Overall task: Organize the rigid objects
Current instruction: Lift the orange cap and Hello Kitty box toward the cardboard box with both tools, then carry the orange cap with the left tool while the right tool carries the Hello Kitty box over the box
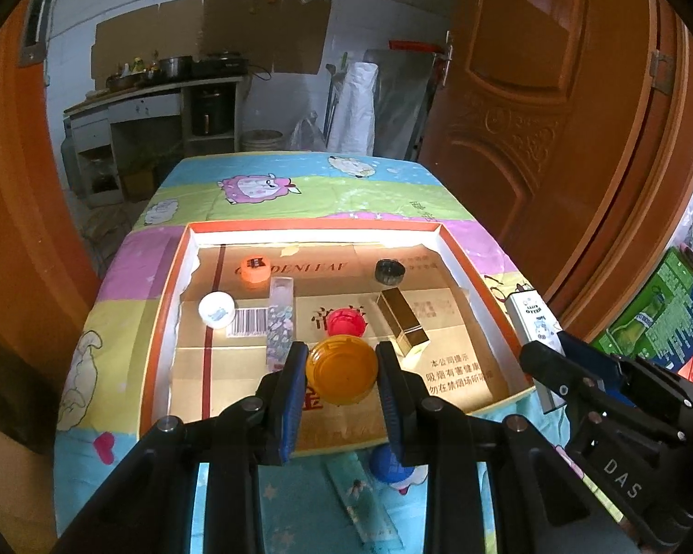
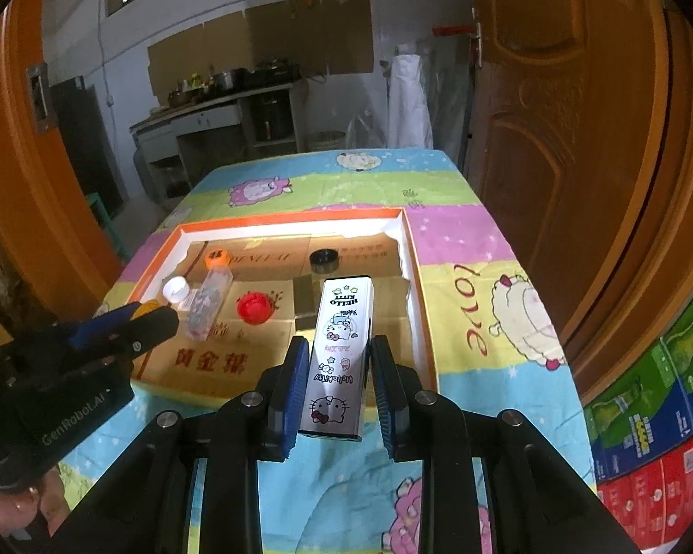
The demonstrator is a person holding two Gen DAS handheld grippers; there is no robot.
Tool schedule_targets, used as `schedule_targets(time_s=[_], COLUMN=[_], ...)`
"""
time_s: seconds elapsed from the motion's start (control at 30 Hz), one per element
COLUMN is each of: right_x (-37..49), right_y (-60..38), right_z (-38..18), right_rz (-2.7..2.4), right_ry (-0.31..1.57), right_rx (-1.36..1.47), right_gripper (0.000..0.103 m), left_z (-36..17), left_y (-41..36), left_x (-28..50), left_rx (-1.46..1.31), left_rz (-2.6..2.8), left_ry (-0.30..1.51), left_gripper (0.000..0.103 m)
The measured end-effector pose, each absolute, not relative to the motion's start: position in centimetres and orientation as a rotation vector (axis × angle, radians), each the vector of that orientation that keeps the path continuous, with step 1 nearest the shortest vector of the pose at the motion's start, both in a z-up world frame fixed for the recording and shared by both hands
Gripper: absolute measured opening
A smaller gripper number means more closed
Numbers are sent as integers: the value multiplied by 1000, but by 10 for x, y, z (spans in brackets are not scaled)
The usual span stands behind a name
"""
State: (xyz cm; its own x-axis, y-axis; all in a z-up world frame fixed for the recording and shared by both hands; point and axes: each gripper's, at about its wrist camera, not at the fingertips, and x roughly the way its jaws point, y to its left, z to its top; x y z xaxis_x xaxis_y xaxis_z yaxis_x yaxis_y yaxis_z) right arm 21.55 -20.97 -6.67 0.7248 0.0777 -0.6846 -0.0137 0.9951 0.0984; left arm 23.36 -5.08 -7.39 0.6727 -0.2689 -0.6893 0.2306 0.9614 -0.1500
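My left gripper [image 1: 342, 371] is shut on a round orange lid [image 1: 342, 376] and holds it over the near part of the shallow orange-rimmed box [image 1: 161, 304]. My right gripper [image 2: 339, 360] is shut on a white Hello Kitty tin [image 2: 339, 355] at the box's near right corner [image 2: 420, 323]; the tin also shows in the left wrist view [image 1: 531, 323]. Inside the box lie a red cap [image 1: 344, 321], a gold box [image 1: 402, 325], a clear glitter tube [image 1: 280, 318], a white jar [image 1: 216, 309], an orange cap [image 1: 254, 270] and a black cap [image 1: 389, 271].
The box sits on a cartoon-print tablecloth [image 2: 476, 240]. A blue round thing [image 1: 383, 461] and a flat clear case [image 1: 360, 498] lie on the cloth near my left gripper. A wooden door [image 2: 554, 138] stands right; stacked cartons [image 2: 660, 406] are at the lower right.
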Motion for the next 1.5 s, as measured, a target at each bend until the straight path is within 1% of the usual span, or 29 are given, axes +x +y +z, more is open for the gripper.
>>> schedule_targets(time_s=[0.7, 1.5], right_x=[263, 290], right_y=[-215, -217], right_z=[-87, -119], right_rz=[65, 72], right_ry=[789, 844], right_rx=[96, 103], right_gripper=[28, 28], left_z=[-100, -131], left_y=[-63, -66], left_x=[267, 282], left_rx=[-37, -32], left_rz=[-282, -281], left_ry=[839, 903], left_gripper=[30, 30])
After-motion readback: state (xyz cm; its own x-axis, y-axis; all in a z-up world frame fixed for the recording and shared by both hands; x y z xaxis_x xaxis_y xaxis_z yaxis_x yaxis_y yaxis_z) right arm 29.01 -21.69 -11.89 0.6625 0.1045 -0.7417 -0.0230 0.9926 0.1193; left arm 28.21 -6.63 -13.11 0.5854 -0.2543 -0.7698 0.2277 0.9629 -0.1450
